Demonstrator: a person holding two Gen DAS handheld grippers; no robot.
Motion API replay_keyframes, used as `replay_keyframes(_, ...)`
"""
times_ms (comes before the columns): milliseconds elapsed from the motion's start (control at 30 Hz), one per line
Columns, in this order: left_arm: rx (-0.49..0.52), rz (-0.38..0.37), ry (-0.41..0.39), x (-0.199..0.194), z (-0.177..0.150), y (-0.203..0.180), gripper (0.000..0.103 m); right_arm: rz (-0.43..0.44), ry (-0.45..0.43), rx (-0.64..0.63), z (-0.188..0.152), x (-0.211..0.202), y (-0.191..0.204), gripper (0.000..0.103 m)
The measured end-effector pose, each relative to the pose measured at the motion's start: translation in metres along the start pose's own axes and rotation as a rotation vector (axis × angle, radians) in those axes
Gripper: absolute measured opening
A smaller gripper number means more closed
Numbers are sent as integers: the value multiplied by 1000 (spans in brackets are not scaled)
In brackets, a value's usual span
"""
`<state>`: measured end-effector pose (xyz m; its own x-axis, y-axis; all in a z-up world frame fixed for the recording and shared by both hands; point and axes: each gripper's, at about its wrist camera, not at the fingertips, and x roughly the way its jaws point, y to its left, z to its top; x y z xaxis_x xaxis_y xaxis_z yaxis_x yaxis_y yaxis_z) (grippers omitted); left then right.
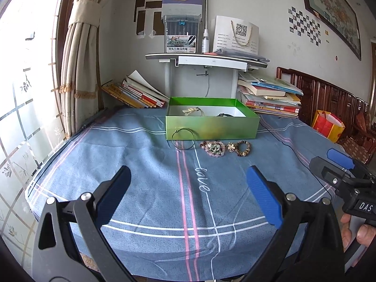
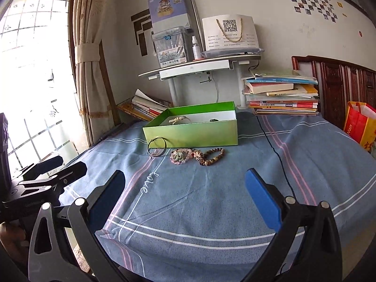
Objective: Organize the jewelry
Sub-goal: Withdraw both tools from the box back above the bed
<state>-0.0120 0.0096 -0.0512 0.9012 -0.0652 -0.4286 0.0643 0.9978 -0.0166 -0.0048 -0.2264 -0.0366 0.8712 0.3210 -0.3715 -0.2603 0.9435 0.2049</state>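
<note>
blue plaid cloth [image 1: 145, 164] on table; book stacks [image 1: 270, 98], curtain [image 1: 80, 54], shelf [image 1: 206, 58] behind.

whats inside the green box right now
Inside the green box lie a pale bracelet near the left and a dark item toward the right. The front wall hides the floor nearest the cameras.

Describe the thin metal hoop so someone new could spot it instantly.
Find the open green cardboard box on the blue plaid cloth. Three bracelets lie along its front; the thin dark metal hoop is leftmost, leaning against the box. It is bare wire; its neighbours are beaded.
</note>
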Motion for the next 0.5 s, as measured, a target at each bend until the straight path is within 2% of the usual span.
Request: replay_keyframes(500,-10,0,22,10,-1,2,98,-11,19,16,-3,6,-6,100)
